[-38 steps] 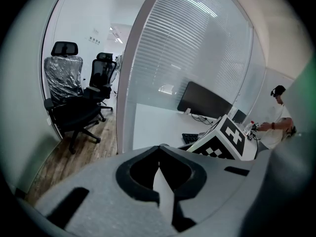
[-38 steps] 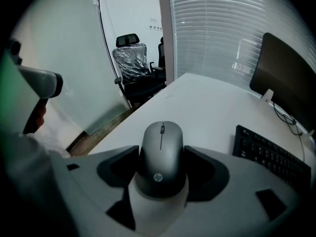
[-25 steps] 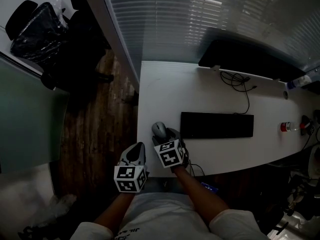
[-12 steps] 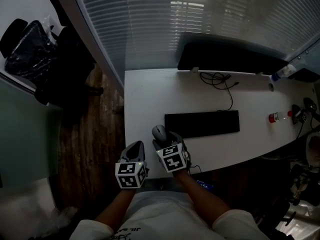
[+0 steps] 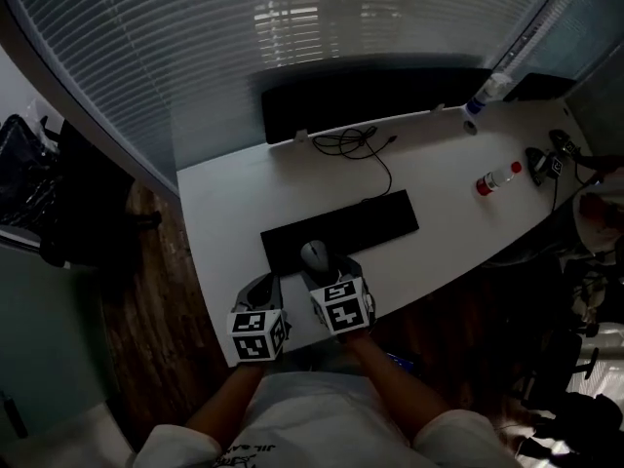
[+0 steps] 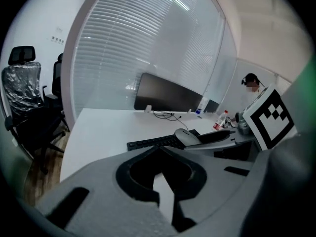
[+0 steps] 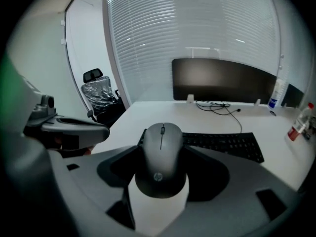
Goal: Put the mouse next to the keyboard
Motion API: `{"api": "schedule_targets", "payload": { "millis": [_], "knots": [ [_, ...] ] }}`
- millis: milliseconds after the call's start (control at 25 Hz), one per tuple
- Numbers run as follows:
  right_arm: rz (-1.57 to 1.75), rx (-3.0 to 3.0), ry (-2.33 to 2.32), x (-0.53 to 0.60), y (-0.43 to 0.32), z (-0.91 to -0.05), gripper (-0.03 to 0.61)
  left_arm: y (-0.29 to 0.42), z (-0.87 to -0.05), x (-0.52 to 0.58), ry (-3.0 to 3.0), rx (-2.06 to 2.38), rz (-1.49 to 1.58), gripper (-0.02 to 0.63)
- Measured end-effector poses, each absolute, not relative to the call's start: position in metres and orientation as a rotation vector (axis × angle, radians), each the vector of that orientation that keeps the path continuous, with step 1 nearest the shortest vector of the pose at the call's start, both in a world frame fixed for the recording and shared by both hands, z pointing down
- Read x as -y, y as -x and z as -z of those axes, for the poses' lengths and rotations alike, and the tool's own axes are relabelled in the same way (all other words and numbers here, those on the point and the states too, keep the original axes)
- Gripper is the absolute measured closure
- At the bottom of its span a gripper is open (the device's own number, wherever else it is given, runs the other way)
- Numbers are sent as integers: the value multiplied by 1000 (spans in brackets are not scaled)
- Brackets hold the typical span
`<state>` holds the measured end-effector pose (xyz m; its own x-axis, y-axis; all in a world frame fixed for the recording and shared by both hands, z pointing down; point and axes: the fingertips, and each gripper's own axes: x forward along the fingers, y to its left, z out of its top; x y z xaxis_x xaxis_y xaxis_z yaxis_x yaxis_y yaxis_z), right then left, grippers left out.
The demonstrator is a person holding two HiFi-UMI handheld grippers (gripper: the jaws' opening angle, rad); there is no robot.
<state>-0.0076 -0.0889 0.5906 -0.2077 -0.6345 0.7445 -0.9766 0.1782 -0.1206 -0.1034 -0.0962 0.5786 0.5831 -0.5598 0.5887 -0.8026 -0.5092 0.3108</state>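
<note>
A grey mouse (image 7: 162,157) sits between the jaws of my right gripper (image 7: 162,154), which is shut on its sides and holds it just over the white table (image 5: 224,203). In the head view the mouse (image 5: 312,253) and right gripper (image 5: 324,267) are at the front edge of the black keyboard (image 5: 341,226), near its left end. From the right gripper view the keyboard (image 7: 222,144) lies right behind the mouse. My left gripper (image 5: 261,292) hangs at the table's near edge, left of the right one. Its jaws (image 6: 159,152) meet with nothing between them.
A dark monitor (image 5: 375,96) stands at the back of the table with a coiled cable (image 5: 353,142) before it. Two bottles (image 5: 495,177) (image 5: 485,94) stand far right. Office chairs (image 5: 39,183) are on the wooden floor at left. A person (image 6: 252,83) sits beyond the table's far end.
The right gripper has carried the mouse from left of the keyboard to its front edge. The head camera has swung, so the table sits more slanted in view. The left gripper keeps its place.
</note>
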Motion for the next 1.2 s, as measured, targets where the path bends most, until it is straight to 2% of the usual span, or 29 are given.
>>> {"api": "schedule_targets", "payload": {
  "millis": [640, 1200],
  "knots": [
    [-904, 1687, -1855, 19, -168, -582, 287, -58, -588, 61, -2426, 782, -716, 608],
    [-946, 1605, -1876, 3, -275, -609, 287, -138, -595, 56, -2448, 750, -743, 608]
  ]
}}
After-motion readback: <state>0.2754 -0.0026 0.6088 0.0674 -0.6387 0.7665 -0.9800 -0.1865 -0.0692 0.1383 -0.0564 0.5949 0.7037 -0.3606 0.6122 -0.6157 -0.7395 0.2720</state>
